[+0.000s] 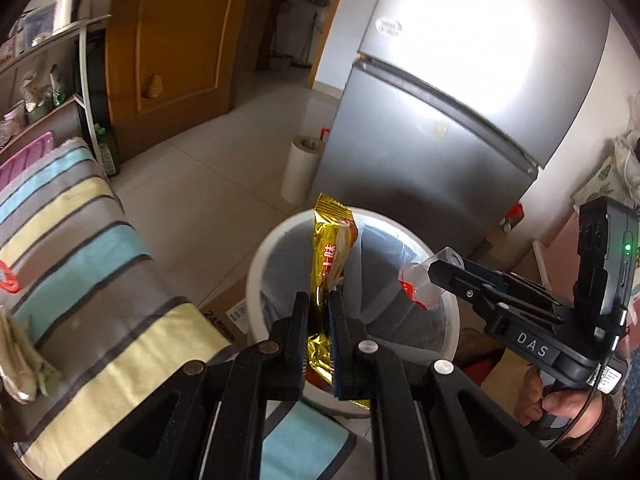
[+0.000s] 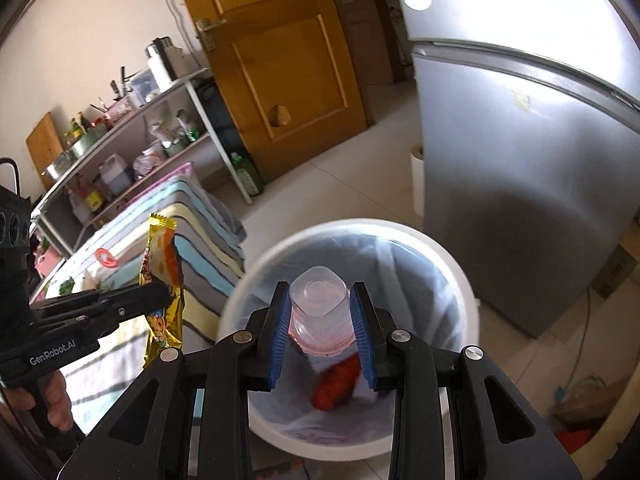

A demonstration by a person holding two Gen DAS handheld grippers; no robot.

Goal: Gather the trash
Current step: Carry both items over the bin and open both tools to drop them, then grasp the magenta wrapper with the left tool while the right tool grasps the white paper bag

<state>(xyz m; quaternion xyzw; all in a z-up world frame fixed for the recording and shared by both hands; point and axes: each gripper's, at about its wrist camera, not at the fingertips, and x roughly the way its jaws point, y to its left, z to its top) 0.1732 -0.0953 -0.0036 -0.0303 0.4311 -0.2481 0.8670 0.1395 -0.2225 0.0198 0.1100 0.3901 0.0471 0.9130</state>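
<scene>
Gold foil snack wrapper [image 1: 329,264] is clamped in the left gripper [image 1: 319,312] and a clear plastic cup [image 2: 319,307] in the right gripper [image 2: 320,322], both poised over the white lined trash bin [image 2: 460,276] for release.

Not much readable text here. "DAS" is printed in white on the black body of the right gripper [image 1: 434,276], seen from the left wrist view. "GenRobot.AI" runs in white along the side of the left gripper [image 2: 170,300] in the right wrist view. The gold snack wrapper [image 1: 330,256] shows a red panel with the white character "味"; the other characters are cut off.
</scene>
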